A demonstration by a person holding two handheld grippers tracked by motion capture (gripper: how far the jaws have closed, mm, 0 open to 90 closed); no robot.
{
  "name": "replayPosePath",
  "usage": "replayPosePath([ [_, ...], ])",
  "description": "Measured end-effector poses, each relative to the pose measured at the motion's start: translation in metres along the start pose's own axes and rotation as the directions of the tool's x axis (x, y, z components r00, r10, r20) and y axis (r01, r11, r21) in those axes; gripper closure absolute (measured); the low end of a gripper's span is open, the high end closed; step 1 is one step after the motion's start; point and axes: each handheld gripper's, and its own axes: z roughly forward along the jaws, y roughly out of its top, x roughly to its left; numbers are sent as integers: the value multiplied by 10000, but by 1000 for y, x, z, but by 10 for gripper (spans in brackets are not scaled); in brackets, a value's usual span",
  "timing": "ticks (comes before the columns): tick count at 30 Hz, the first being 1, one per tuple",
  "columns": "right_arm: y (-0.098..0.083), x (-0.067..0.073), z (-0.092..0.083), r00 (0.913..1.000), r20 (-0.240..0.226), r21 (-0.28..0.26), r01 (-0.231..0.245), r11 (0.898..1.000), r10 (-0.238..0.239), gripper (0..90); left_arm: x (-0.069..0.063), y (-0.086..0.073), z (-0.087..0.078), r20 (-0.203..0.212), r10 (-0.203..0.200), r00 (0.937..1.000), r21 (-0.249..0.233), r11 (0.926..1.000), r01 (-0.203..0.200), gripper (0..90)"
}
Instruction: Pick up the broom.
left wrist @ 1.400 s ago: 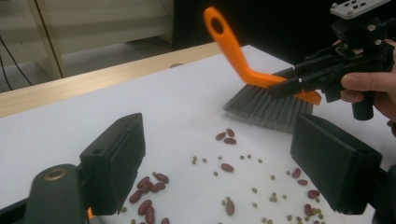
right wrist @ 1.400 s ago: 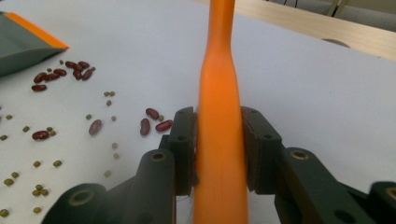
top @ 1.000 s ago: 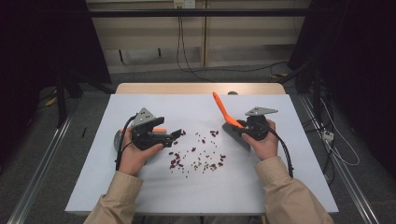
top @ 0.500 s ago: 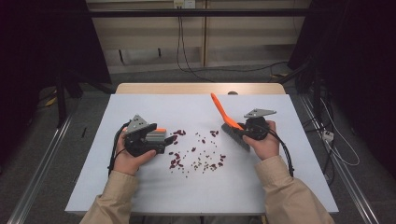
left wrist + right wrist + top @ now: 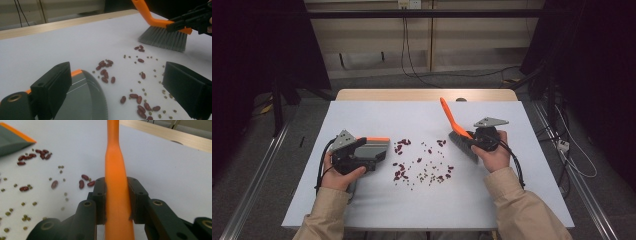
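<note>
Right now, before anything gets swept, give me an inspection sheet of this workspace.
Surface: white tabletop, wooden strip along its far edge.
Job's things: red and green beans scattered mid-table; grey dustpan left of them; orange brush to their right.
Clutter: small dark item at the far edge, too small to identify.
Grippers: left gripper open, jaws have just been opening, dustpan edge between them ungripped; right gripper shut on the brush handle.
Cables: one trails from each gripper; floor cables behind the table.
Surroundings: floor rails, dark curtains.
</note>
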Motion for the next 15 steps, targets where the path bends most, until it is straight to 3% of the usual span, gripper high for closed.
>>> replayPosePath([
  [8,11,0,11,9992,272,-412,320,9986,-309,713,9,-12,-8,246,-199,9995,56,9998,198,58],
  [9,12,2,18,9973,426,-394,610,9974,-593,713,11,-12,-9,250,-288,9993,55,9996,286,58],
  [12,13,3,23,9958,576,-505,745,9959,-715,713,15,-15,-13,242,-374,9990,-7,9993,374,57],
  [13,16,3,30,9906,802,-433,1144,9925,-1107,713,16,-16,-14,222,-422,9989,-2,9991,423,57],
  [15,17,3,33,9888,845,-319,1257,9916,-1226,713,18,-17,-16,214,-446,9988,-60,9990,447,57],
])
